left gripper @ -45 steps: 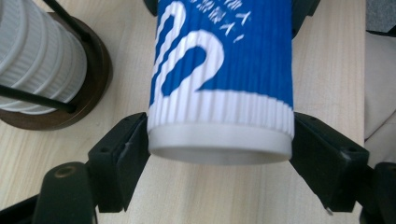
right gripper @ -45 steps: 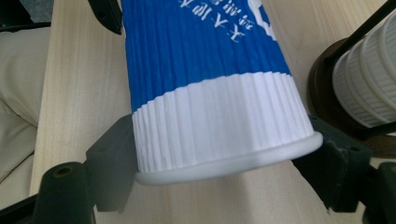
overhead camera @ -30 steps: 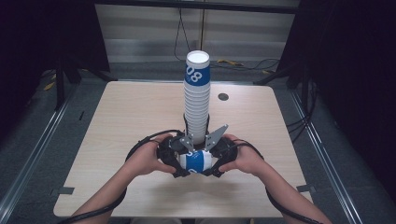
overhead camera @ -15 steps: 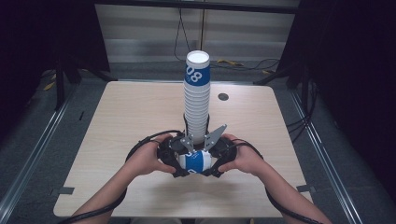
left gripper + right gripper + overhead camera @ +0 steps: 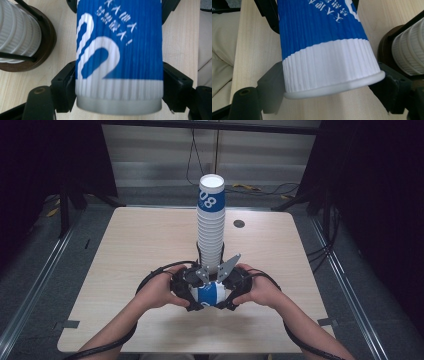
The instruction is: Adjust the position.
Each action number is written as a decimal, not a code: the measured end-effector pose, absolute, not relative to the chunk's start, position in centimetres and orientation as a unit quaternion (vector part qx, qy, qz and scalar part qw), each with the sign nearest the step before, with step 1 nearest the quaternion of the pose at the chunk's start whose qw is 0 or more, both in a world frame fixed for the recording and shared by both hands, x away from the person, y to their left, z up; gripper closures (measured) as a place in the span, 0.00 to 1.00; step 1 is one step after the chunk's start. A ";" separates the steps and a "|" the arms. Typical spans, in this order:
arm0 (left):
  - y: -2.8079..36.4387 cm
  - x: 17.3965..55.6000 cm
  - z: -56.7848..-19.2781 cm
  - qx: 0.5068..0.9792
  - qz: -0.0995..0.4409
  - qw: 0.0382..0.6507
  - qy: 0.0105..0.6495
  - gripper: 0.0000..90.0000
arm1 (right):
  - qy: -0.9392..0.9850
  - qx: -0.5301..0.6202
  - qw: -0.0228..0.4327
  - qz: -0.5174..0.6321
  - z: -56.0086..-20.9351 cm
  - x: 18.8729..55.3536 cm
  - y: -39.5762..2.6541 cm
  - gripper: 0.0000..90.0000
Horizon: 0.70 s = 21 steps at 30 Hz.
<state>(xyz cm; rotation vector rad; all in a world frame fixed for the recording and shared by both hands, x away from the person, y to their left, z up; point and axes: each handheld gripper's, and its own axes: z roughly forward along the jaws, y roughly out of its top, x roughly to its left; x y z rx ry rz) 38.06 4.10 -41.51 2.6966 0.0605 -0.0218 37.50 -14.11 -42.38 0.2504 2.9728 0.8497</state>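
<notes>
Near the front edge of the table (image 5: 125,250), 1 blue-and-white ribbed cup (image 5: 210,294) held on its side between 2 grippers, just in front of the stack (image 5: 212,227).

Left gripper (image 5: 186,292): jaws just been closing, cup between them. In the left gripper view, both black jaws pressed against the cup (image 5: 119,53) near its base end, 1 on each side; grey bottom rim toward the camera, blue band with white print running away from it. Clamped on the cup.

Right gripper (image 5: 231,290): in the right gripper view, jaws on either side of the cup (image 5: 324,50) at its mouth end, rolled white lip nearest the camera, cup tilted. Left jaw touching the white ribbed band; right jaw partly hidden behind the lip, contact there hard to tell. Gripping the cup, as far as can be seen.

Cup held level above the wood, hands (image 5: 161,292) wrapped around both grippers, cables looping back toward the forearms.

Stack upright in a dark round holder (image 5: 45,42) with thin black rods, top cup showing blue print. Stack just beside the held cup, apart from it. Small dark round hole (image 5: 239,224) in the table right of the stack.
</notes>
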 end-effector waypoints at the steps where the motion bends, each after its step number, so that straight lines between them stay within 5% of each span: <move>1: 4.0 38.0 -41.6 0.975 -0.008 0.221 0.024 0.29 | 0.958 0.081 0.020 0.273 -42.4 37.5 -14.1 0.22; 21: 4.6 38.1 -42.3 0.976 -0.026 0.217 0.017 0.34 | 0.956 0.065 0.027 0.284 -42.3 37.0 -13.8 0.20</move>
